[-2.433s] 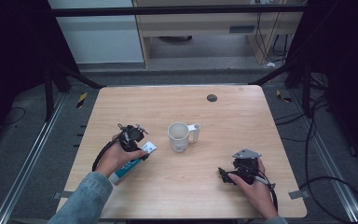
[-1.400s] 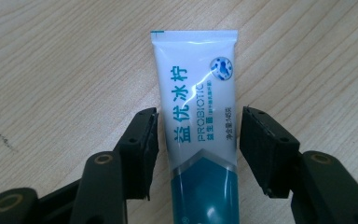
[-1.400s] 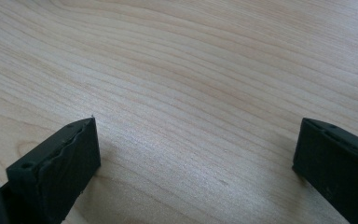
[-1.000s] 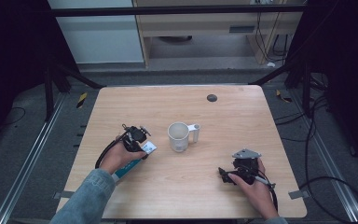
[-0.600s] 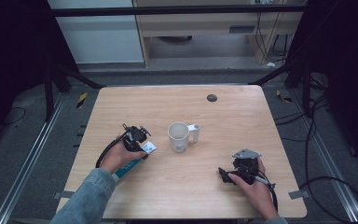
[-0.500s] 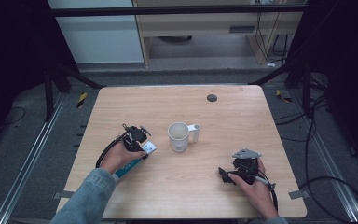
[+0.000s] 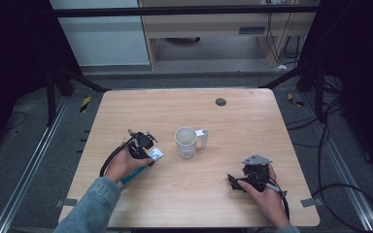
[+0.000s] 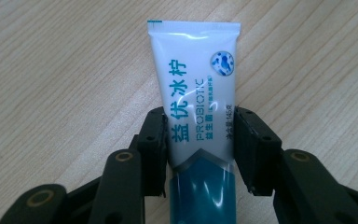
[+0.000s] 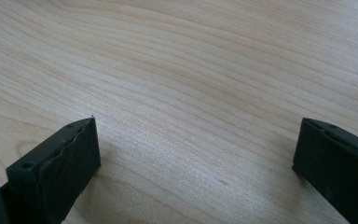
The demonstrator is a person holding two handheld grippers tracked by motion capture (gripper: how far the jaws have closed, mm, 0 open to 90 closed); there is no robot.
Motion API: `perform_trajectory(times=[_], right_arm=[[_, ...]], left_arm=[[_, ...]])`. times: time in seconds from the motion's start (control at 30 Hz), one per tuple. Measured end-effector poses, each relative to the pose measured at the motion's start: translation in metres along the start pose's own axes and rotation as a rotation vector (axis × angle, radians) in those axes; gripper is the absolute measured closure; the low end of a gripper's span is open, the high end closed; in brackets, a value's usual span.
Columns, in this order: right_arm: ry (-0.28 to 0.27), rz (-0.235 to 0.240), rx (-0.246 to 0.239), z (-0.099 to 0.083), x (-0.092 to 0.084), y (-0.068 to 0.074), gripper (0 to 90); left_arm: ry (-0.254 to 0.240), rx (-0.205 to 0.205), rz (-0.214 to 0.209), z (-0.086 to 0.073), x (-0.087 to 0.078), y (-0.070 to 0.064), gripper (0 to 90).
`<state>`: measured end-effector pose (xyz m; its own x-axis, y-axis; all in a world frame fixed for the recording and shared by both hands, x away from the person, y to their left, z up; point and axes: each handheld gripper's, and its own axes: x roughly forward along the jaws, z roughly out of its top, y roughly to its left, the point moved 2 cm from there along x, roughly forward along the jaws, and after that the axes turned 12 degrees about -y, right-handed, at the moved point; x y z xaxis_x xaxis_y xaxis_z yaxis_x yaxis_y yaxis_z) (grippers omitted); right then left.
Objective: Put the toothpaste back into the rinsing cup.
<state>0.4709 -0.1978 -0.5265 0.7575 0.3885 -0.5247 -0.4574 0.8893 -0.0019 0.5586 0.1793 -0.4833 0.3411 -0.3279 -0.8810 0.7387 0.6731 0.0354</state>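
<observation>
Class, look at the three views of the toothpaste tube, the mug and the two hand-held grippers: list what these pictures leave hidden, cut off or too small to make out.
- Toothpaste tube: the cap end is cut off by the bottom edge of the left gripper view; in the high view the left hand-held gripper and the hand cover most of it.
- Tube's small print: too small in the high view.
- Mug: the bottom of its inside is too small to judge in the high view.
- Right hand-held gripper: its body lies below the right gripper view's edge.

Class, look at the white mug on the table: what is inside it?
The white mug stands upright on the wooden table, mouth open. The part of its pale inner wall that shows looks bare; its bottom is hidden by the near rim, so whether it is empty cannot be told.
</observation>
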Motion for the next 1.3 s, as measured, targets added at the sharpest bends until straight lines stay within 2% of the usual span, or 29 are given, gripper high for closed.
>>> perform_trajectory(times=[0.2, 0.3, 0.4, 0.43, 0.5, 0.6, 0.63, 0.73, 0.83, 1.3], right_arm=[[-0.001, 0.0, -0.003, 0.0, 0.0, 0.0, 0.6], [0.0, 0.0, -0.001, 0.0, 0.0, 0.0, 0.6], [0.0, 0.0, -0.002, 0.0, 0.0, 0.0, 0.6], [-0.001, -0.001, -0.002, 0.0, 0.0, 0.0, 0.6], [0.0, 0.0, 0.0, 0.0, 0.0, 0.0, 0.6], [0.0, 0.0, 0.0, 0.0, 0.0, 0.0, 0.6], [0.0, 0.0, 0.0, 0.0, 0.0, 0.0, 0.6], [0.0, 0.0, -0.001, 0.0, 0.0, 0.0, 0.6], [0.0, 0.0, -0.001, 0.0, 0.0, 0.0, 0.6], [0.0, -0.001, -0.001, 0.0, 0.0, 0.0, 0.6]], left_arm=[[-0.037, -0.018, 0.0, -0.002, -0.004, -0.001, 64.3], [-0.044, 0.01, 0.008, -0.003, -0.009, -0.004, 69.6], [-0.081, 0.037, 0.031, -0.002, -0.017, -0.008, 75.4], [-0.081, 0.037, 0.031, -0.002, -0.017, -0.008, 75.8], [-0.124, 0.033, 0.037, -0.002, -0.029, -0.01, 76.4], [-0.163, 0.03, 0.046, 0.0, -0.043, -0.011, 76.7], [-0.163, 0.03, 0.046, 0.0, -0.043, -0.011, 76.8], [-0.209, 0.049, 0.089, 0.003, -0.062, -0.012, 76.9], [-0.249, 0.037, 0.093, 0.005, -0.072, -0.013, 77.0], [-0.33, 0.003, 0.113, 0.016, -0.096, -0.004, 77.2]])
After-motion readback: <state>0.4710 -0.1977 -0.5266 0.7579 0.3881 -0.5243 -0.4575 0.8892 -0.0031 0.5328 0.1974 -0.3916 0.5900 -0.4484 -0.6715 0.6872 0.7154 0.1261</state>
